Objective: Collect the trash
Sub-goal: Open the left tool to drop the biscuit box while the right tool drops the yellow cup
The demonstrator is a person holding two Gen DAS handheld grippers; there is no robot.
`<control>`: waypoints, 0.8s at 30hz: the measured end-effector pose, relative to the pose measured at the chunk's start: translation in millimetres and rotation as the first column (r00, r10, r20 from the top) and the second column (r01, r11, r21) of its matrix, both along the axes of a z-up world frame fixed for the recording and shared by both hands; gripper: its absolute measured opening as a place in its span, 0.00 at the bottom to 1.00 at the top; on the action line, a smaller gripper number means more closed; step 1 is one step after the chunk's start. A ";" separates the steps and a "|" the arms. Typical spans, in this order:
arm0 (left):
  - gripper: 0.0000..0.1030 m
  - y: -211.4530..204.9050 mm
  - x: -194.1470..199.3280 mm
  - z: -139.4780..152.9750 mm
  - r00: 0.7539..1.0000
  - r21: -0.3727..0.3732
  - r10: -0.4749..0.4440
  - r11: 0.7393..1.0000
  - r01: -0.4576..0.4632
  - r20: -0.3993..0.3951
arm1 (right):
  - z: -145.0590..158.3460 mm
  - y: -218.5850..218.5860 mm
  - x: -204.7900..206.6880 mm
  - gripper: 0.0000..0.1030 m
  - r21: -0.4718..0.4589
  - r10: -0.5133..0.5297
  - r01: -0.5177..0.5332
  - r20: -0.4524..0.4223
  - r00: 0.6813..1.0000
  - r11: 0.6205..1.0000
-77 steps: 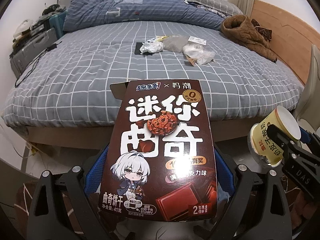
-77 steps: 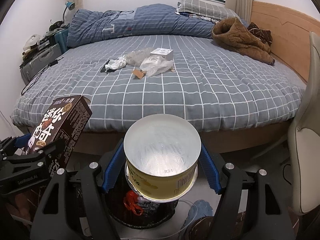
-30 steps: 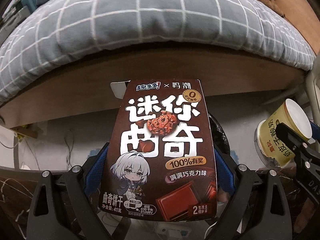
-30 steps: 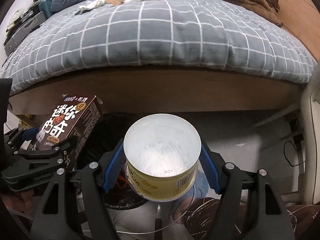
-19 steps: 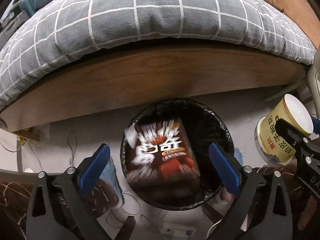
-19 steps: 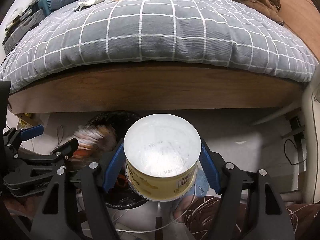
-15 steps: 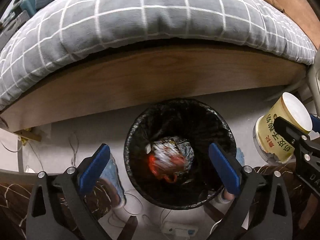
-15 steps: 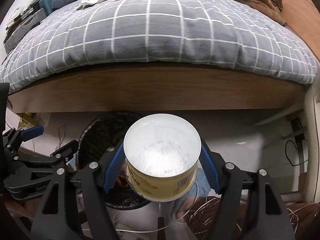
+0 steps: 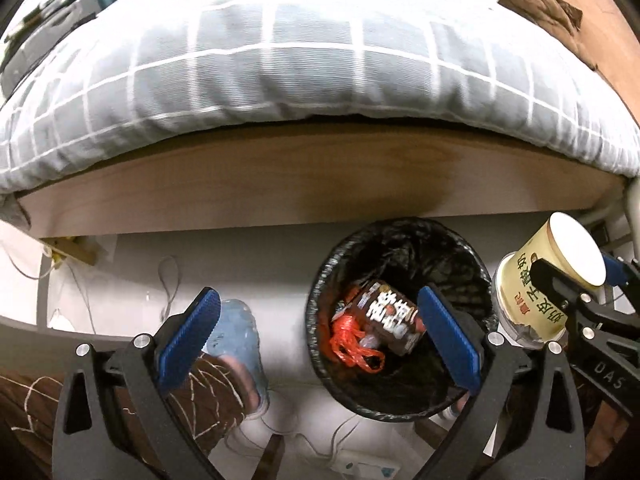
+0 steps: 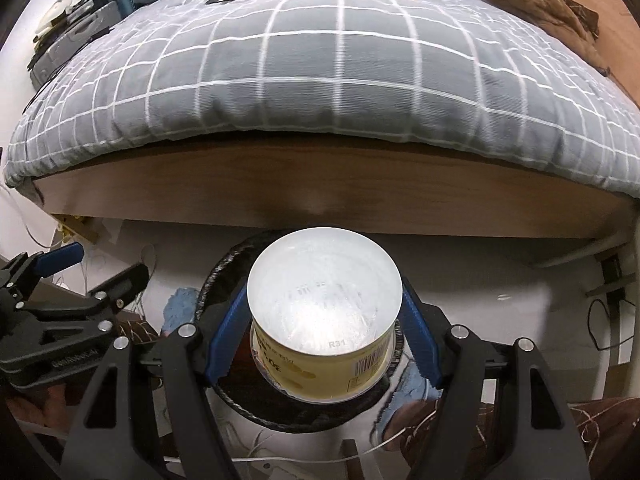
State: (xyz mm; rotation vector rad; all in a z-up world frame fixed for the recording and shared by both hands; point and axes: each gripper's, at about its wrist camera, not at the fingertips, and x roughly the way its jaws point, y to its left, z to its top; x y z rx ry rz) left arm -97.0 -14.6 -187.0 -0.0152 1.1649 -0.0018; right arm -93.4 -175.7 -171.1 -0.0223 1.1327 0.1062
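left wrist view: brown cardboard cookie box (image 9: 390,322) now dropped into black-lined round trash bin (image 9: 404,230), left gripper (image 9: 316,338) wide and empty, right gripper (image 10: 322,334) clamps yellow plastic cup (image 10: 324,320) over bin, next.

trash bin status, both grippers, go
Left gripper open, empty. Right gripper shut on yellow cup, over the trash bin. Cookie box in bin with red bag. Nothing blocking the drop.

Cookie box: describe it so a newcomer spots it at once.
Below the bed's wooden frame stands a round black-lined trash bin. Inside lies the cookie box, beside an orange-red plastic bag: dark brown, with big white characters.
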 end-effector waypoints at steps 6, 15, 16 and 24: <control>0.94 25.8 -1.7 2.8 0.999 -0.001 0.036 0.999 -0.036 0.004 | -5.6 20.4 7.5 0.67 0.004 0.022 -0.022 -0.014 1.000 1.000; 0.94 41.5 -4.2 1.5 0.998 0.006 0.059 0.998 -0.059 0.001 | -7.8 45.0 17.4 0.67 0.005 0.053 -0.053 -0.016 0.998 0.999; 0.94 41.4 -4.2 2.2 0.998 0.004 0.059 0.998 -0.059 0.002 | -8.0 46.5 19.5 0.68 0.001 0.057 -0.057 -0.014 0.998 0.998; 0.94 35.1 -5.0 10.4 0.999 0.011 0.043 0.999 -0.044 0.019 | 10.1 39.4 12.0 0.88 -0.032 0.042 -0.041 0.045 0.998 0.999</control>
